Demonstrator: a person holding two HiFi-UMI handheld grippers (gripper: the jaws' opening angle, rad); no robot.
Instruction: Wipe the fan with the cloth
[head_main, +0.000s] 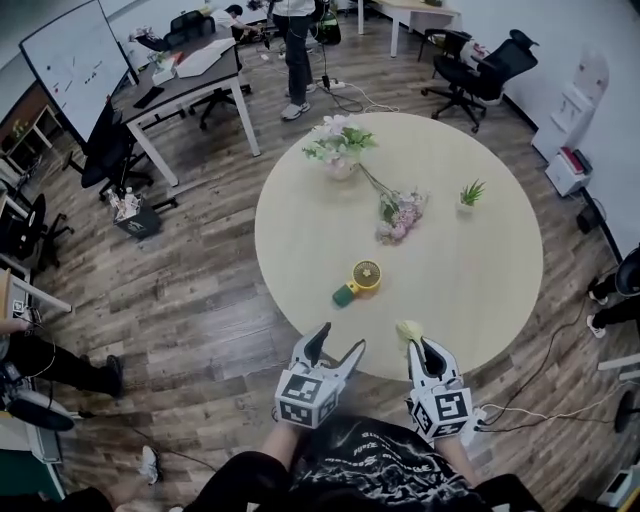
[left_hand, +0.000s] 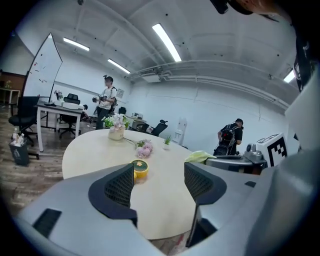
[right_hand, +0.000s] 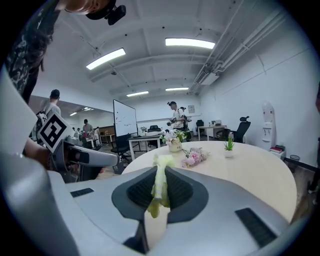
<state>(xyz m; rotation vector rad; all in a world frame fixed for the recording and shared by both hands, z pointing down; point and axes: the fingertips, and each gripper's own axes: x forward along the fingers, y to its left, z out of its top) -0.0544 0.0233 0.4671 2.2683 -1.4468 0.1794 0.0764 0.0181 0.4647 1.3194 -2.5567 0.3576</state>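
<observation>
Right gripper (head_main: 418, 348), jaws clamped on yellow cloth (head_main: 407, 328) (at near worktop (head_main: 480, 260) edge); left gripper (head_main: 340, 340), jaws apart; fan (head_main: 365, 274) lying farther in.

The round surface (head_main: 480, 270) looks like pale, smooth, matt laminate. The fan (head_main: 362, 277) near its front edge is smooth plastic. The cloth (right_hand: 160, 182) is soft, crumpled fabric. The left gripper (head_main: 340, 338) and right gripper (head_main: 422, 348) are matt grey plastic with dark, ribbed pads (left_hand: 120, 186).

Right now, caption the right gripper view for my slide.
Right gripper shut on a yellow cloth at the edge of the round table, flowers and potted plant beyond.
</observation>
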